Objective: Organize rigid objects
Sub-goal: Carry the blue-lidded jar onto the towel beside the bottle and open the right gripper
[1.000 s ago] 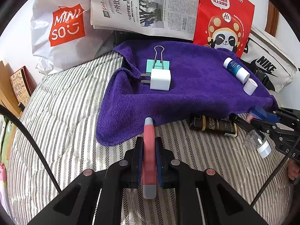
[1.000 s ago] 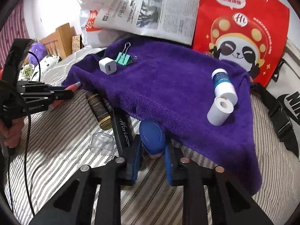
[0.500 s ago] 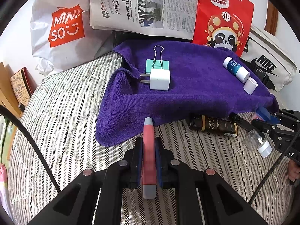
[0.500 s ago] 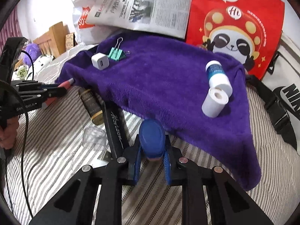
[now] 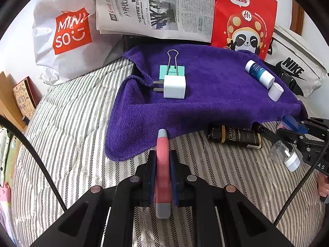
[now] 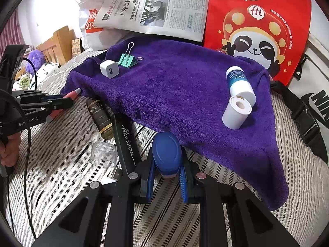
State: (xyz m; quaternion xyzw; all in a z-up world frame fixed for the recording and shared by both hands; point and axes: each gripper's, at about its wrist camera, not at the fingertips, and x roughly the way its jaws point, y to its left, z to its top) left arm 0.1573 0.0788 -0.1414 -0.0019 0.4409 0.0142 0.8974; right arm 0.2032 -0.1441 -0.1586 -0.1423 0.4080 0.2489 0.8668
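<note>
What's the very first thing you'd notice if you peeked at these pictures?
The big purple towel spread over the striped bed, with a white charger and green clip at its far corner. Behind it stands a bright red panda bag. Up close, the right tool squeezes a blue oval thing.

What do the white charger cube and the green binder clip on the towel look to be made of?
White charger cube: likely hard plastic, smooth slightly glossy faces, bare metal prongs. Green binder clip: probably painted sheet metal, matte mint body, thin shiny wire handles.
</note>
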